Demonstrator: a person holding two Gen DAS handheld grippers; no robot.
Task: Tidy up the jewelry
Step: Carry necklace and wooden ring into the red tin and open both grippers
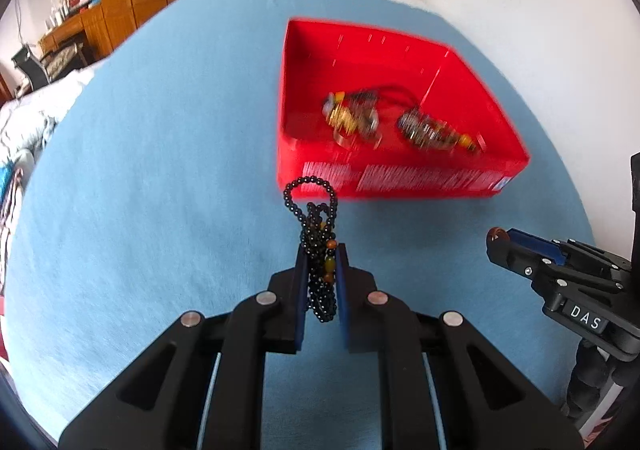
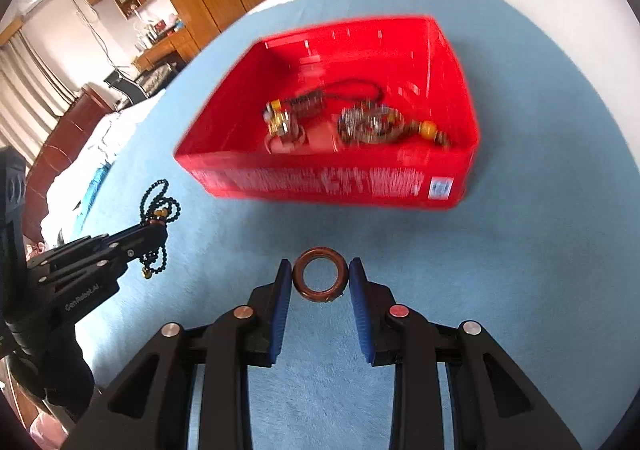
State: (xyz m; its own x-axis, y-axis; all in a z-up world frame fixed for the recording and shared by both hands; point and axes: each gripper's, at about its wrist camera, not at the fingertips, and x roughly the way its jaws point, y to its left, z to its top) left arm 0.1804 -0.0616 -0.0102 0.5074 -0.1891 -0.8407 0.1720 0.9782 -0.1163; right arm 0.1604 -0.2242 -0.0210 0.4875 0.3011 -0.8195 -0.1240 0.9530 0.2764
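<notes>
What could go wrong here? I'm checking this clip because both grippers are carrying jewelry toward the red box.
The black bead necklace hangs in loose loops from the left gripper; a loop could snag the red box rim or slip free. The brown ring is pinched only at its edges by the right gripper, so it might pop out onto the blue cloth.

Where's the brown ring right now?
The brown ring is clamped in the right gripper, centre of the right wrist view, above the blue cloth and short of the red box.
</notes>
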